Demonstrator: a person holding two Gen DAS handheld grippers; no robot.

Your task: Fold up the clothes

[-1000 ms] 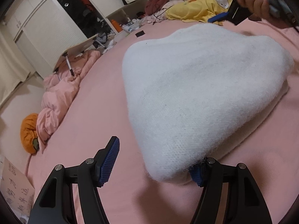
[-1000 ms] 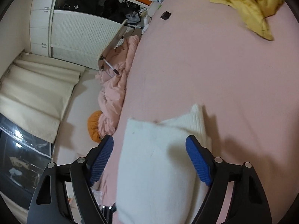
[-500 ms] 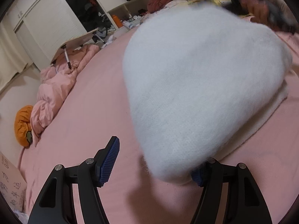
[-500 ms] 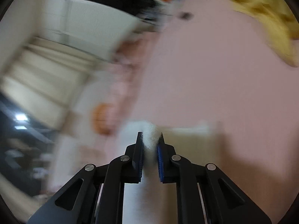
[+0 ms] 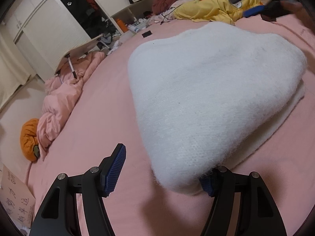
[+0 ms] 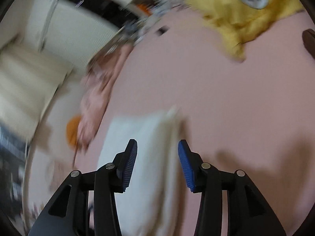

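A fluffy white sweater (image 5: 206, 90) lies folded on the pink bed (image 5: 88, 137). My left gripper (image 5: 163, 165) is open at the sweater's near corner. Its left pad (image 5: 116, 167) stands free over the sheet, and the corner drapes over its right pad (image 5: 205, 182). In the blurred right wrist view my right gripper (image 6: 157, 143) hangs over the sweater's far edge (image 6: 149, 157). Its jaws are opening, and the cloth below the gap touches neither pad. In the left wrist view the right gripper (image 5: 254, 11) shows blurred at the top right, in a hand.
A crumpled yellow garment (image 5: 212, 9) lies at the bed's far end, beside a small black flat object (image 5: 147, 33). Off the bed's left side are a pink quilt (image 5: 63, 98), an orange cushion (image 5: 29, 137), a folding table (image 5: 84, 47) and a cardboard box (image 5: 13, 196).
Half a second ago my right gripper was shut on the sweater's edge and had it lifted. Now it has let go and pulled away, and the sweater lies flat again. My left gripper stayed still.
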